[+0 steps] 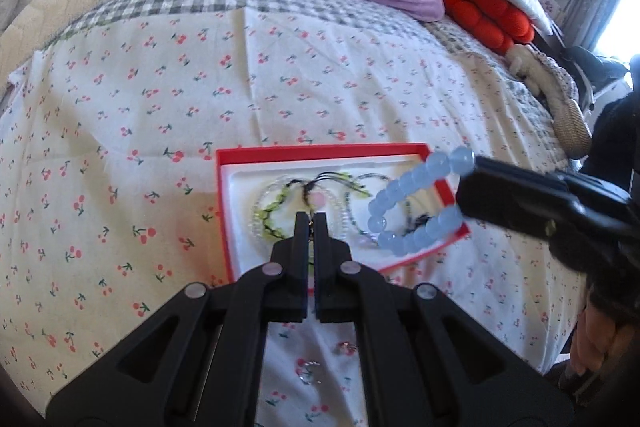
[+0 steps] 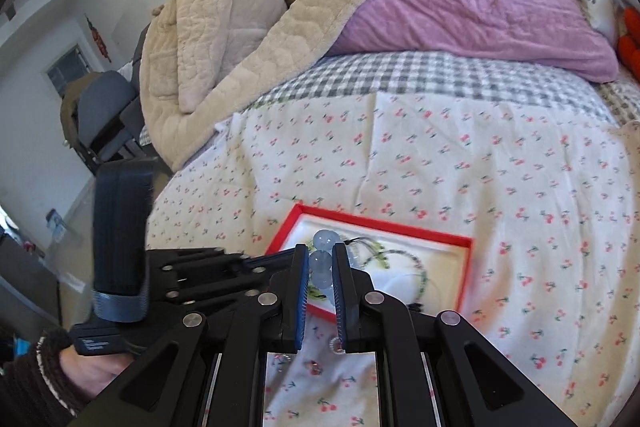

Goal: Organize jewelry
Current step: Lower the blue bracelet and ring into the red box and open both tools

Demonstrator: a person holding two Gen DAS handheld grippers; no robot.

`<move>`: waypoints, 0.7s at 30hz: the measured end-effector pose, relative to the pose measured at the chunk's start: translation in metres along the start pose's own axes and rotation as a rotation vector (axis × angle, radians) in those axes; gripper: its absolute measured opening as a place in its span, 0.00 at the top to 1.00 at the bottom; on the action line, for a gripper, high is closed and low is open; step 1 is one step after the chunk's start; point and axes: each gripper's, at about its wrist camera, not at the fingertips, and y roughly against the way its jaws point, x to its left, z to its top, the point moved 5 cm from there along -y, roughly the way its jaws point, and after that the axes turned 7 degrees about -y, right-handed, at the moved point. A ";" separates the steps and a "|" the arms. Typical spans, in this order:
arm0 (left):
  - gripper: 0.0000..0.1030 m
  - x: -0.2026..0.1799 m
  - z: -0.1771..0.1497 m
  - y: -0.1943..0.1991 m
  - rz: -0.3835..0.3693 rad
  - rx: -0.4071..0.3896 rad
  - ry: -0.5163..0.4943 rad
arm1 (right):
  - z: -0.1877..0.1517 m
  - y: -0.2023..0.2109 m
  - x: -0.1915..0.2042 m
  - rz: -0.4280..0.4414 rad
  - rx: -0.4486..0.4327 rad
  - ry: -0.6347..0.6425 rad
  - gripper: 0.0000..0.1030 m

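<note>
No writing anywhere is legible. One red tray lies on the cherry-print sheet. Above its right corner the right gripper is clamped on one blue bead bracelet. The left gripper, over the tray's near edge, is closed around something small. Three bracelets lie inside the tray, and two rings lie just before it.

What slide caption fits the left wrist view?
Right gripper carries blue bead bracelet over red jewelry box.
</note>
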 end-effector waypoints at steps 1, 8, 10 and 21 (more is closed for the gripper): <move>0.98 0.002 -0.001 -0.001 0.004 0.005 0.001 | -0.001 -0.004 0.001 0.000 0.008 0.002 0.89; 0.98 0.002 -0.004 -0.008 0.028 0.023 -0.034 | -0.004 -0.020 -0.026 -0.097 0.031 -0.013 0.89; 0.98 -0.001 -0.004 -0.009 0.045 0.023 -0.063 | -0.005 -0.022 -0.035 -0.129 0.035 -0.016 0.89; 0.97 -0.008 0.002 -0.007 0.060 0.009 -0.136 | -0.004 -0.028 -0.052 -0.167 0.048 -0.042 0.85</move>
